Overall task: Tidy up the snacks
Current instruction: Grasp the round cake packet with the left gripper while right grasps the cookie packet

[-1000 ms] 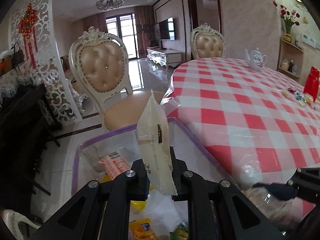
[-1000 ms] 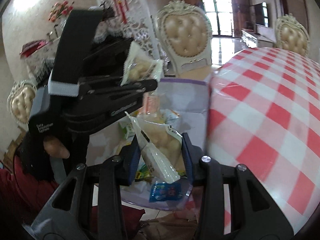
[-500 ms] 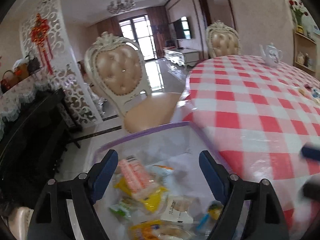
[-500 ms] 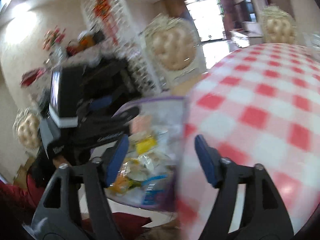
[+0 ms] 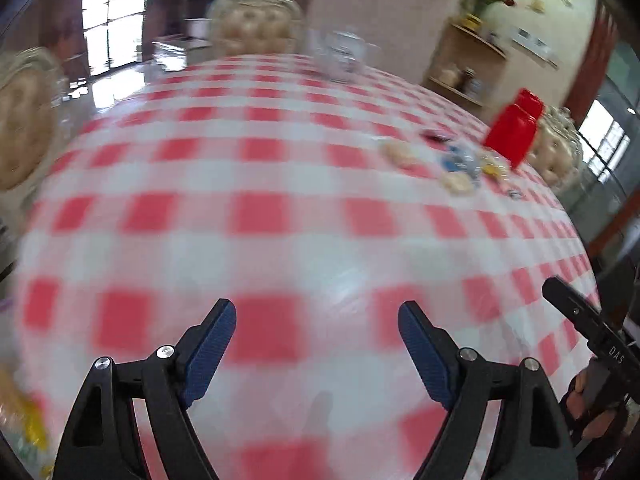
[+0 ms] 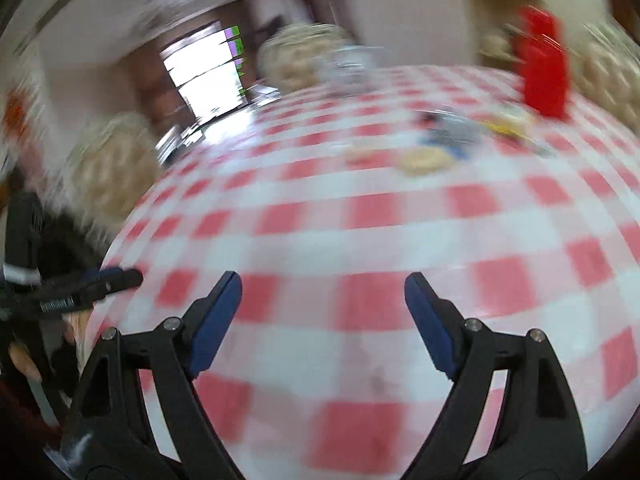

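Both packets that were pinched a second ago are gone: the left gripper (image 5: 316, 344) is released and empty, and the right gripper (image 6: 322, 316), jaws just opened, holds nothing. Both now face the remaining snacks (image 5: 456, 168) lying just beside the red container (image 5: 512, 132) across the counter (image 5: 280, 220), so another pickup looks next.

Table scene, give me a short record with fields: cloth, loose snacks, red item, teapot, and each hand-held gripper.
cloth: red and white checked tablecloth covering a round table
loose snacks: small cluster of wrapped snacks on the far right part of the cloth, blurred
red item: red container standing just behind the snacks
teapot: white teapot at the far edge, blurred
left hand-held gripper: open, nothing between its pads, over bare cloth
right hand-held gripper: jaws have just been opening, nothing between them, over bare cloth
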